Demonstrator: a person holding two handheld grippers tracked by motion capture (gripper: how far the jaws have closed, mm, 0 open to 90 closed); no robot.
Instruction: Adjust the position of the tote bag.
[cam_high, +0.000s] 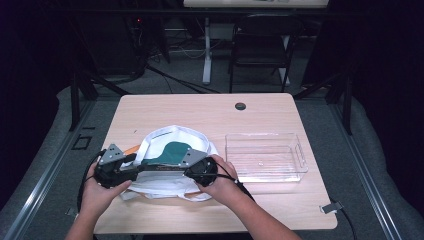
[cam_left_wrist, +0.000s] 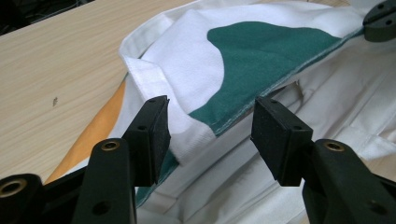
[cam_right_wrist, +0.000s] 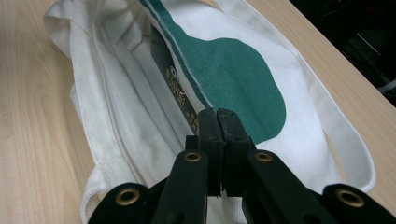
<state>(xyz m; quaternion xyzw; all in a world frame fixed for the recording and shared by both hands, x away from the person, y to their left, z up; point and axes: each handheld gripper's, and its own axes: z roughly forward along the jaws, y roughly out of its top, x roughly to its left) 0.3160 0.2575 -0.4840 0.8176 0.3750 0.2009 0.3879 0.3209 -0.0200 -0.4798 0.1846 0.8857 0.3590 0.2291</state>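
Note:
A white cloth bag (cam_high: 172, 137) with a green patch lies flat on the wooden table (cam_high: 200, 112), its mouth toward the person. In the left gripper view, my left gripper (cam_left_wrist: 210, 135) stands open around the bag's (cam_left_wrist: 261, 51) upper rim at its corner, and the pads do not press the cloth. My right gripper (cam_right_wrist: 218, 114) is shut on the green-edged rim of the bag (cam_right_wrist: 233, 70) farther along. Inside the bag lies a dark flat item with gold lettering (cam_right_wrist: 175, 79). From above, the left gripper (cam_high: 141, 163) and right gripper (cam_high: 172, 167) point toward each other.
An orange piece (cam_high: 131, 149) pokes out from under the bag's left side. A clear plastic tray (cam_high: 265, 156) sits to the right of the bag. A round cap (cam_high: 240, 106) marks the table's far edge, and a dark chair (cam_high: 260, 45) stands beyond.

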